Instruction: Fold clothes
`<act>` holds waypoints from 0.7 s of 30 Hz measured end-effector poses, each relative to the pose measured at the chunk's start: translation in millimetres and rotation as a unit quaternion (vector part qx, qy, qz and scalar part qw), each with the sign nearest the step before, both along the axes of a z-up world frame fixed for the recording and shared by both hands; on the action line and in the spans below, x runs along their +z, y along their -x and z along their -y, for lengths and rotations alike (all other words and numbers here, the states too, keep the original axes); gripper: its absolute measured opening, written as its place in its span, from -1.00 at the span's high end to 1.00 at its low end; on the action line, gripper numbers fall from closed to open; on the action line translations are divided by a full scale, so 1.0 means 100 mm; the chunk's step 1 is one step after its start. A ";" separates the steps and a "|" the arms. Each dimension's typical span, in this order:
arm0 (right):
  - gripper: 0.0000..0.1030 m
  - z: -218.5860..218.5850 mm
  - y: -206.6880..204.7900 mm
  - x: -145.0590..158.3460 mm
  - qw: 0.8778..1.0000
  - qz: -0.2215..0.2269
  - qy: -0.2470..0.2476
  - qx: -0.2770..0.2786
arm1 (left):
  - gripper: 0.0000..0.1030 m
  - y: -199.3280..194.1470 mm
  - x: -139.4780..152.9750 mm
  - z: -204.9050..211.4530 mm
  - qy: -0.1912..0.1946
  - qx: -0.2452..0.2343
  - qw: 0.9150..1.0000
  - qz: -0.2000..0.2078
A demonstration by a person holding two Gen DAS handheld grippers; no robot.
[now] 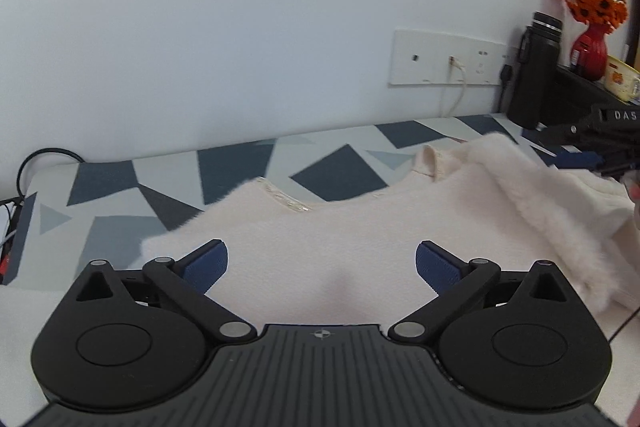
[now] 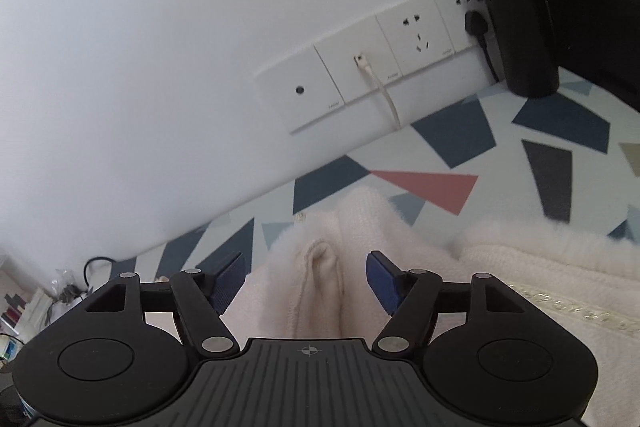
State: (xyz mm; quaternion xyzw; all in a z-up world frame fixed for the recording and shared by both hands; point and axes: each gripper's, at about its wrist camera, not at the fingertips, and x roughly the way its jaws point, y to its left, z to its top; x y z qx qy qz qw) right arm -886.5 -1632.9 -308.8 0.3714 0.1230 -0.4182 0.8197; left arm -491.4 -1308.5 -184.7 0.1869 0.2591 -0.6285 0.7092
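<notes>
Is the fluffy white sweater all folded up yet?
Partly. The fluffy cream-white sweater has one flap turned over itself, but the rest lies spread flat on the patterned table cover.

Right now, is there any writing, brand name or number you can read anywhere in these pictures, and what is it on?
"DAS": white letters on the black right gripper, cut off by the picture's right edge in the left wrist view.
Small grey marks at the bottom corners of the wall socket plates: too small to read.
Printed pattern on the yellowish mug beside the red vase: too blurred to read.
Nothing readable on the black bottle or the cream garment.
</notes>
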 end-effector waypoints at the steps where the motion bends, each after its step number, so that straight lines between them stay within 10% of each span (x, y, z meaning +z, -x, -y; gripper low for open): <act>1: -0.28 -0.05 0.12 0.05 1.000 0.006 0.009 -0.006 | -0.99 0.08 0.00 -0.02 -0.006 -0.007 1.000 -0.013; 7: -0.47 -0.33 0.85 0.14 0.998 -0.013 0.028 -0.049 | -0.99 0.44 -0.23 -0.08 -0.045 0.001 0.991 -0.127; 21: -0.47 -0.34 1.74 -0.41 0.994 -0.004 -0.037 -0.103 | -0.99 0.81 -0.60 -0.16 -0.019 0.077 0.995 -0.055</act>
